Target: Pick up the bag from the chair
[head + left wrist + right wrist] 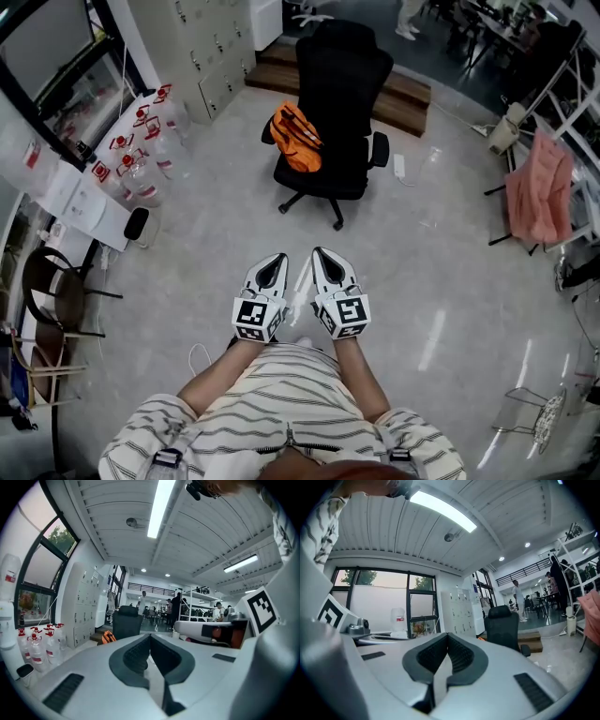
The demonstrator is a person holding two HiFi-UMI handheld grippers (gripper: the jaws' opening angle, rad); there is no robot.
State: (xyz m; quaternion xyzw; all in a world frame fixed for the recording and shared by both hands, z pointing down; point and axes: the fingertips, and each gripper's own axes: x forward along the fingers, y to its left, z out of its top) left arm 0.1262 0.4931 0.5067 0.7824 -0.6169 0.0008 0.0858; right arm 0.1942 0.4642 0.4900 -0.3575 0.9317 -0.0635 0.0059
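Bright ceiling strip lights (159, 506) glare off the glossy floor (441, 328), and fisheye views darken at the rims.

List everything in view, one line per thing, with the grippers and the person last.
Office chair: one, black, on the floor ahead.
Bag: one, orange, on the chair's seat, at its left side.
Water bottles: several, clear with red labels, at left by the window.
Lockers: one bank, grey, top left.
Wooden step: one, brown, behind the chair.
Cloth: one, pink, hanging at right.
Left gripper: one, white, jaws shut, empty, well short of the chair.
Right gripper: one, white, jaws shut, empty, beside the left.
Shirt: one, cream with dark stripes, bottom edge.
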